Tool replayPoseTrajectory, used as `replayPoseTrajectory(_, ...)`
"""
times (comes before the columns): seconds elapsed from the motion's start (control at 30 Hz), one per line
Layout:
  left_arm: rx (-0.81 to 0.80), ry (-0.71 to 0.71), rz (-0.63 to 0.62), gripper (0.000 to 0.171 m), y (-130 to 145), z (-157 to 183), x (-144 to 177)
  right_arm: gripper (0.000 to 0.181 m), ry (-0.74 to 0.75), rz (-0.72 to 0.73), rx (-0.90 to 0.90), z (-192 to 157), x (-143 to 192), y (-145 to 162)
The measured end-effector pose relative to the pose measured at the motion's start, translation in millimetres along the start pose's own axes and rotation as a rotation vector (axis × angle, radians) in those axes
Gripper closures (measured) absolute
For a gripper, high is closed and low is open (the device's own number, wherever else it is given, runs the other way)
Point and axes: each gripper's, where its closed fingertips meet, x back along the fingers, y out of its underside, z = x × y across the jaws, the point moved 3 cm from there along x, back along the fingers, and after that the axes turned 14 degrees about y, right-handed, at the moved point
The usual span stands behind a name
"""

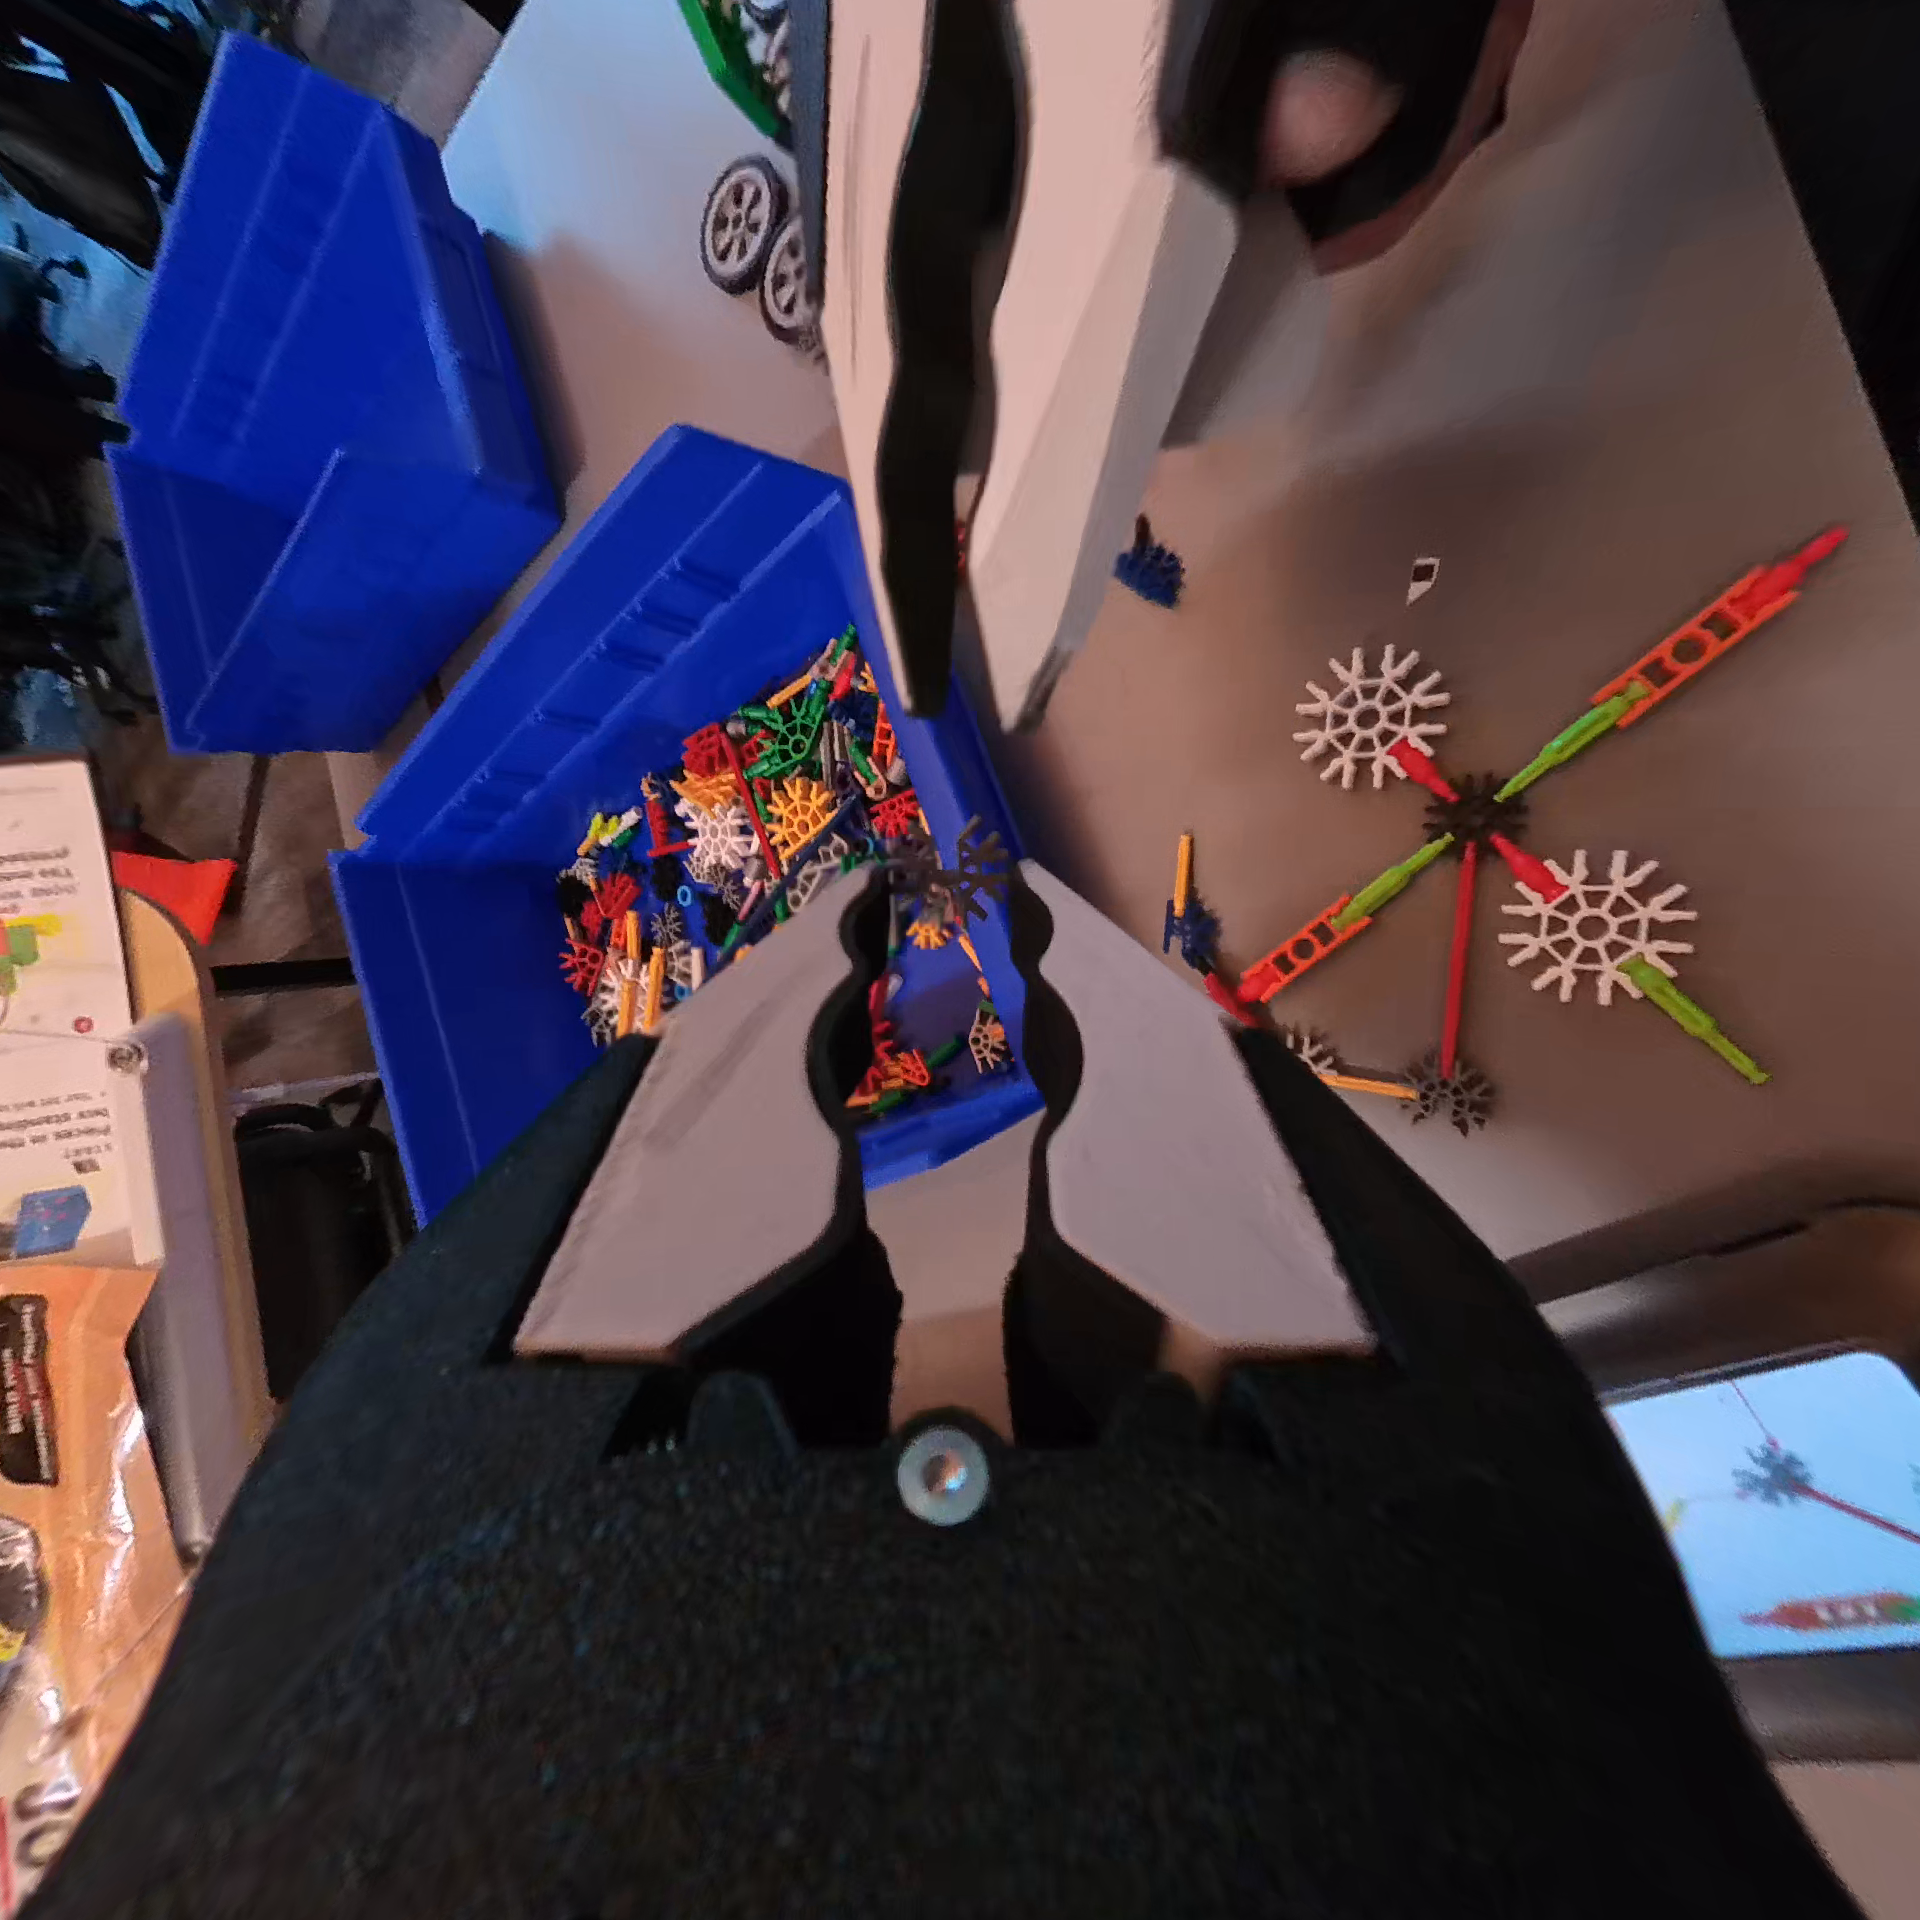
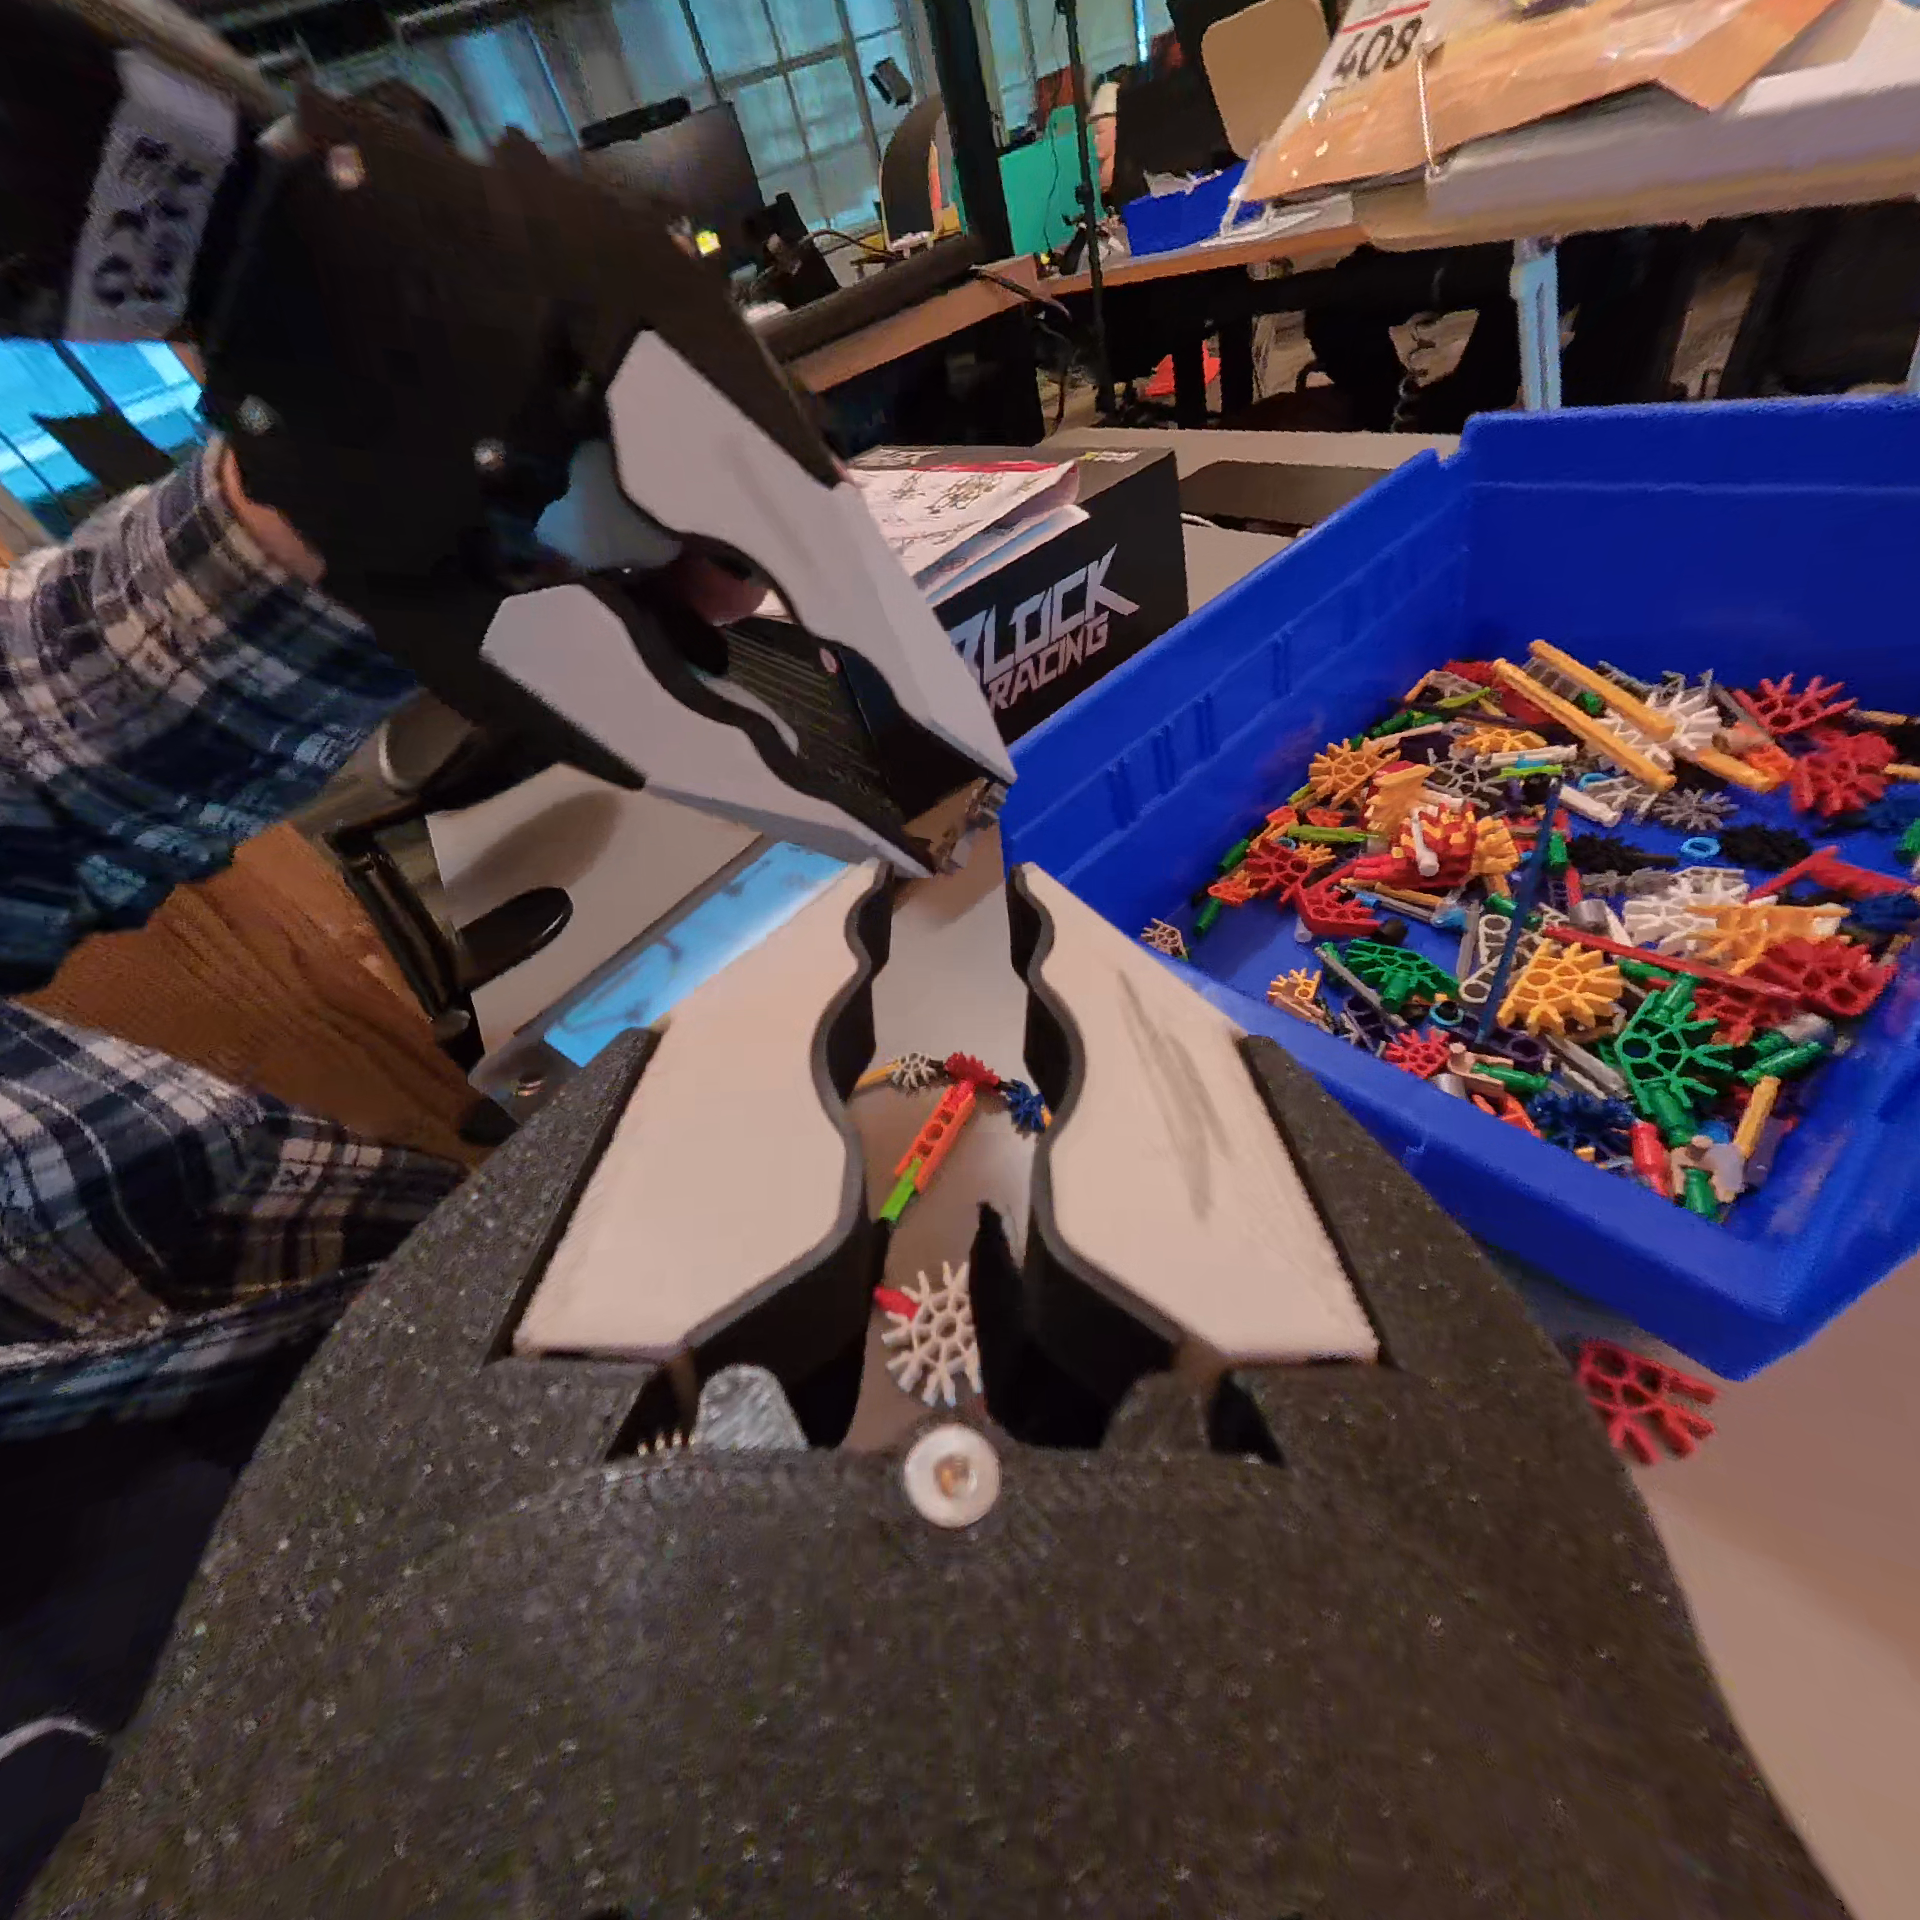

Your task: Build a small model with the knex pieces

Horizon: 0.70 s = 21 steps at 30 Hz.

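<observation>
1. We look down on a pale table [image 1: 1558, 364] in a busy workshop, with desks and windows far behind in the right wrist view.
2. At the left of the left wrist view lies an empty blue bin [image 1: 312, 436]; beside it sits a second blue bin of mixed plastic construction pieces [image 1: 582, 790], also seen at the right of the right wrist view [image 2: 1351, 665].
3. Our left gripper [image 1: 948, 878] hovers over that bin's near edge, its fingers [image 1: 748, 1049] spread a little. A dark snowflake connector [image 1: 951, 868] sits right at the tips; we cannot tell whether they pinch it.
4. Our right gripper [image 2: 948, 878] hangs above the table with fingers apart and nothing between them; in the left wrist view it comes down from the top [image 1: 966, 665].
5. To the right on the table lies a partly built figure of rods and connectors [image 1: 1470, 816], with two white snowflake wheels [image 1: 1595, 925].
6. A red connector [image 2: 1642, 1397] lies just outside the bin.
</observation>
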Motion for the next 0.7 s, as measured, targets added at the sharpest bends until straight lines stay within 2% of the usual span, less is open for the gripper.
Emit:
replayPoseTrajectory(0.23, -0.041, -0.075, -0.017, 0.15, -8.4, -1.2, -3.8, 0.163, -0.05, -0.031, -0.126, 3.9, -14.2, 3.0)
replayPoseTrajectory(0.37, -0.078, -0.094, -0.022, 0.151, -14.0, 2.1, -7.2, 0.175, -0.059, -0.035, -0.119, 4.7, -16.0, 3.1)
replayPoseTrajectory(0.53, -0.078, -0.123, 0.013, 0.154, -18.8, -1.6, -7.2, 0.179, -0.068, -0.038, -0.114, 10.3, -11.5, 0.6)
replayPoseTrajectory(0.7, -0.038, -0.077, 0.065, 0.153, -17.1, -0.3, -7.9, 0.179, -0.082, -0.064, -0.089, 11.4, -9.5, 2.1)
